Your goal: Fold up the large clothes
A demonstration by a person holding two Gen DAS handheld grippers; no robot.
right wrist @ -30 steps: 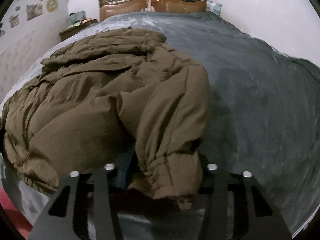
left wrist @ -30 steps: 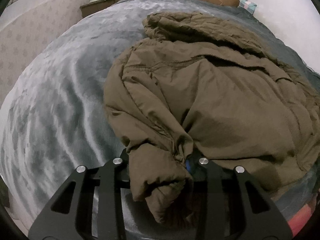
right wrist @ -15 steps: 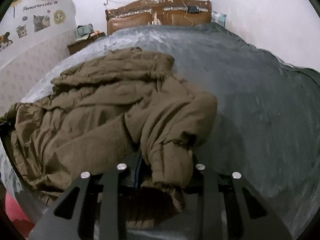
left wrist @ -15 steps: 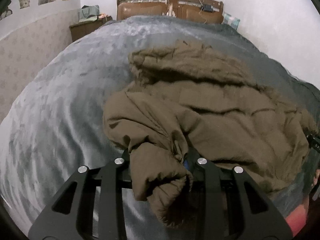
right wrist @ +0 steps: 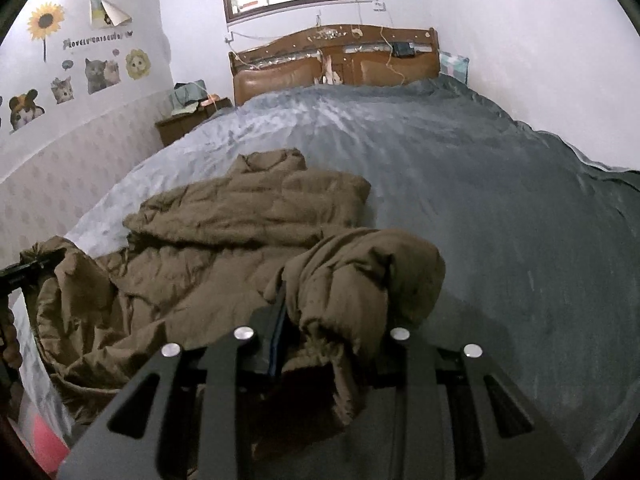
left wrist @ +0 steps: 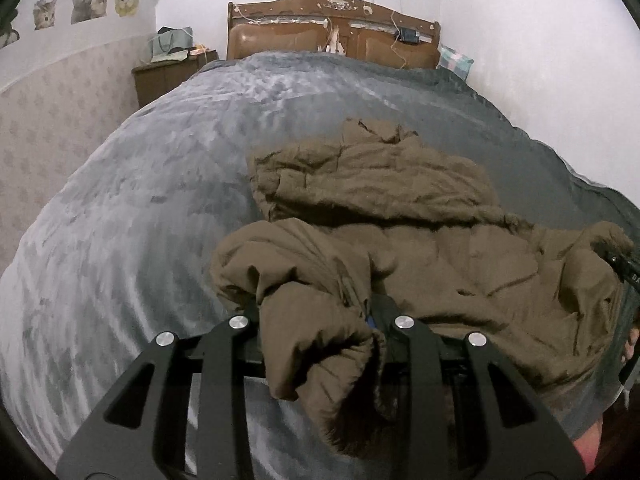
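A large olive-brown padded coat [left wrist: 420, 236] lies crumpled on the grey bed, its hood end toward the headboard. My left gripper [left wrist: 320, 320] is shut on one bunched sleeve or hem end of the coat, which hangs over the jaws. My right gripper [right wrist: 324, 332] is shut on the other bunched end of the coat [right wrist: 224, 248]. Both ends are lifted above the bed near the foot. The right gripper also shows at the right edge of the left wrist view [left wrist: 620, 264], and the left gripper at the left edge of the right wrist view [right wrist: 24, 272].
The grey blanket [left wrist: 160, 184] covers the wide bed. A wooden headboard [right wrist: 336, 64] stands at the far end. A brown nightstand [left wrist: 168, 76] with clutter stands far left. White walls close in on the right and left.
Both grippers have pulled back and up from the bed with the coat ends held. The coat has stretched out and now looks farther away, with more of the room in view.
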